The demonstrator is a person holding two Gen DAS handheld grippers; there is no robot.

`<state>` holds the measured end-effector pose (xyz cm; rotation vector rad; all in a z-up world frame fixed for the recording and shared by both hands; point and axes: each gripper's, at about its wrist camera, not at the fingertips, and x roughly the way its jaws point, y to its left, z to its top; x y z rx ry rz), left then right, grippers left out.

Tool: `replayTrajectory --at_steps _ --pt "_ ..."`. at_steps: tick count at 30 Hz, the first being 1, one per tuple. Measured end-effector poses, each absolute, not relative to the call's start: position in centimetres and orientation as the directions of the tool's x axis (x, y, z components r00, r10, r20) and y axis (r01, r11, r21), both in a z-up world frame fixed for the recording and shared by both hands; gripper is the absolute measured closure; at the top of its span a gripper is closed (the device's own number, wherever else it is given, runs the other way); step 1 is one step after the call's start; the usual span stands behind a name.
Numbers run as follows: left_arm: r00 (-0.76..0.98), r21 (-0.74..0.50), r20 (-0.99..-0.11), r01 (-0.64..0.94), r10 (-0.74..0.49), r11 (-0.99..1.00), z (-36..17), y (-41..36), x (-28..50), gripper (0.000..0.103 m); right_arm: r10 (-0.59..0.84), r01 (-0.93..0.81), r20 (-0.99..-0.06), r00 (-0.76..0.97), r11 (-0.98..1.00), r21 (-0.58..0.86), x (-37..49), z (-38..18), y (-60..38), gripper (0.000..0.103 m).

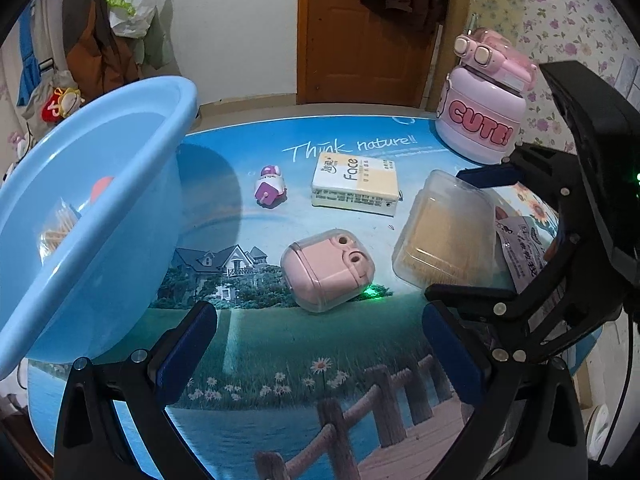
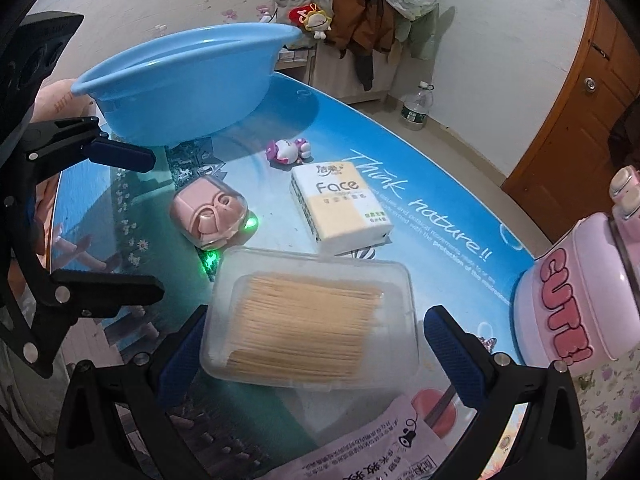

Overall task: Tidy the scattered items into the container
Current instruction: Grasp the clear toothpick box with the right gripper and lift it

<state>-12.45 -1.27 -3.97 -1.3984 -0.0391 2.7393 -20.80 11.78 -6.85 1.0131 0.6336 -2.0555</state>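
Snack packet cut off, basin contents unclear

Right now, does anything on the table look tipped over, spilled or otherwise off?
The small purple-and-white toy lies on its side near the blue basin, and the pink earbud case rests tilted. Nothing looks spilled or broken; the toothpick box appears closed.

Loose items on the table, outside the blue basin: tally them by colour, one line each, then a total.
Pink: 3 – earbud case, CUTE bottle, printed packet
Purple and white: 1 – small toy
White and yellow: 1 – Face tissue pack
Clear: 1 – toothpick box
Total: 6
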Motion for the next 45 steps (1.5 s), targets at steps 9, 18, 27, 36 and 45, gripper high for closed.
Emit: replayTrajectory --at_steps 9,18,27,36,45 --pt "-0.583 -0.065 -0.81 -0.032 0.072 -0.997 -4.1 -1.0 -13.3 0.0 -0.448 0.803 -0.809 -0.382 -0.594 -0.05 -21.0 -7.0 12.3 0.009" --pt "-0.584 -0.083 -0.809 -0.007 0.072 -0.996 -4.1 -0.8 -14.2 0.0 -0.451 0.733 -0.765 -0.46 -0.679 -0.04 -20.5 -5.5 14.5 0.009" --pt "-0.541 -0.138 -0.84 0.133 0.045 -0.982 -4.9 -1.2 -15.8 0.0 -0.42 0.644 -0.737 -0.529 -0.765 -0.027 -20.0 -4.2 17.4 0.009" --pt "-0.546 -0.084 -0.835 0.241 -0.064 -0.967 -5.5 -0.4 -15.7 0.004 -0.436 0.644 -0.73 -0.526 -0.765 -0.008 -19.6 -4.0 18.0 0.009" --pt "-0.554 -0.001 -0.819 0.258 -0.147 -0.966 -5.8 0.5 -15.8 0.019 -0.45 0.648 -0.725 -0.52 -0.762 0.008 -19.4 -4.1 17.8 0.009"
